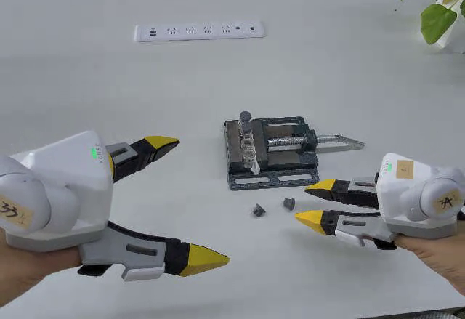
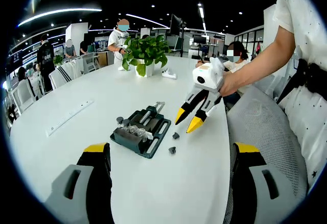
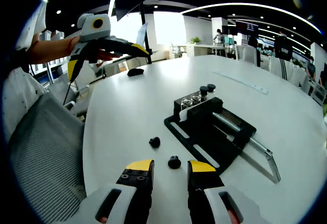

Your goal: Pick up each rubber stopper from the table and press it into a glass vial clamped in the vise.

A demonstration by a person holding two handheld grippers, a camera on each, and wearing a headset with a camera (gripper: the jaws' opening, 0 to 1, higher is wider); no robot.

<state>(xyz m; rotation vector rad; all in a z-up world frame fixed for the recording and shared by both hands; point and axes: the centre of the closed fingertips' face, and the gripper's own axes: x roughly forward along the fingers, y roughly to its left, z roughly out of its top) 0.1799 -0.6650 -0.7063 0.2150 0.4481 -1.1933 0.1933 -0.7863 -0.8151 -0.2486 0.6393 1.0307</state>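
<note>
The nearer stopper (image 1: 288, 203) lies just left of the tips of the right tool (image 1: 314, 203) in the head view. In the right gripper view it sits straight ahead of that tool's jaws, which stand apart and hold nothing. The second stopper (image 1: 259, 209) rests a little farther left, apart from the first. Both are too small to tell whether they stand upright or lie on their sides.

The left tool (image 1: 197, 201) is at the lower left of the frame, its jaws wide apart and empty, farther from both stoppers, so the right tool looks better placed for the pick.

The vise (image 1: 272, 155) sits just above the stoppers, mid-frame, clamping a row of vials (image 1: 249, 144) at its left end. Some are already capped dark and others look open.

The surface (image 1: 109, 86) is plain white, with a power strip (image 1: 199, 30) at upper middle and a plant (image 1: 436, 6) at upper right. Around it is an open office with ceiling lights and other people.
</note>
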